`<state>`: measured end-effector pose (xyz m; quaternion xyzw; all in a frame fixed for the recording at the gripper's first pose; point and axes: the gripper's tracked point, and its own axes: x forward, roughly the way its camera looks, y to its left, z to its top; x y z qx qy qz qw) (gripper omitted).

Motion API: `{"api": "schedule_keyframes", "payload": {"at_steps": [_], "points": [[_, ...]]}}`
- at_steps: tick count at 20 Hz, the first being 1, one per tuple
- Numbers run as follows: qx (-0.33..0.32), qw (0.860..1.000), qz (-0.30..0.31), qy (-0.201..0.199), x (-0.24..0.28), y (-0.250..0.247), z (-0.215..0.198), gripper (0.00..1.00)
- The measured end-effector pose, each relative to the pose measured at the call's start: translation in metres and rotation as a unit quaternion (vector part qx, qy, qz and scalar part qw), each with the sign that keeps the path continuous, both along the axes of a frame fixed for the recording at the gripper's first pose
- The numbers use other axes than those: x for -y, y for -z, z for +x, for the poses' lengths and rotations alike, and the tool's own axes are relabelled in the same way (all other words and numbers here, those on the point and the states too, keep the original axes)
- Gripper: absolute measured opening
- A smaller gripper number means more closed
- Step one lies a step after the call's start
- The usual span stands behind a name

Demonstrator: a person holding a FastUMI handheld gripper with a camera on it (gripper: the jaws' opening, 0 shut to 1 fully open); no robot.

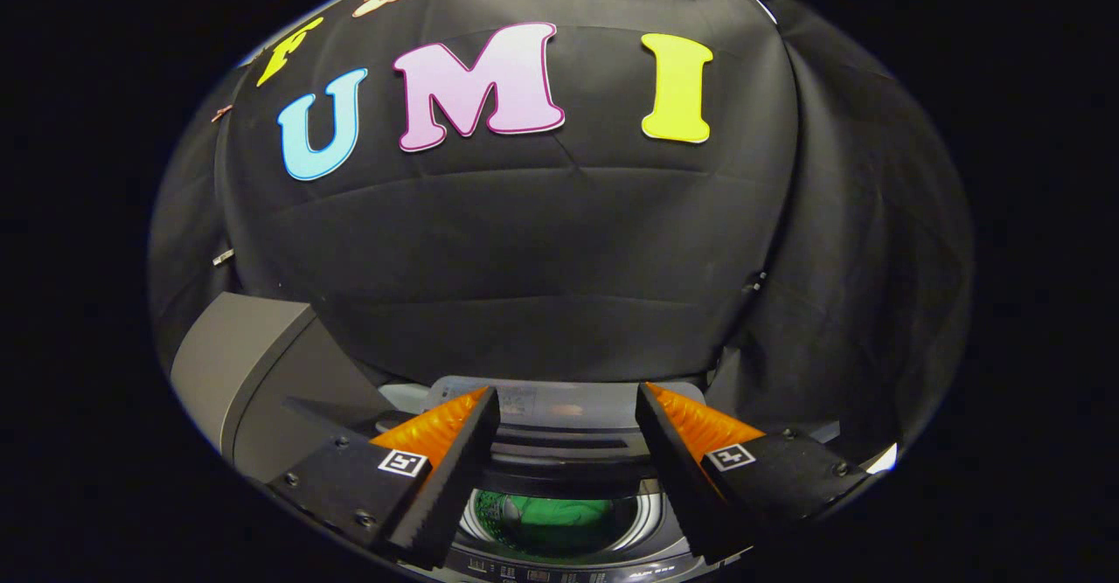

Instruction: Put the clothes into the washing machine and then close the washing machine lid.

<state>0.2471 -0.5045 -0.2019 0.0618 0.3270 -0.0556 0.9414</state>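
The washing machine [568,557] sits low ahead of me, top-loading, with its drum opening showing between my fingers. A green garment [546,517] lies inside the drum. The lid [568,408] stands raised at the back of the opening, just beyond the fingertips. My gripper [566,412] hovers above the machine, open, with nothing between its fingers.
A grey box-like unit [236,373] stands to the left of the machine. The black cloth wall [542,260] hangs close behind the machine and folds around on the right.
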Motion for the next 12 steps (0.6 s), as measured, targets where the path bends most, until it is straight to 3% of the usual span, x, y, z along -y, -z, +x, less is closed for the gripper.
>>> {"api": "schedule_keyframes", "payload": {"at_steps": [6,12], "points": [[-0.014,0.999,-0.003,-0.045,-0.027,0.012,-0.051,0.99],[0.111,0.992,0.006,-0.059,-0.067,-0.096,-0.039,0.99]]}}
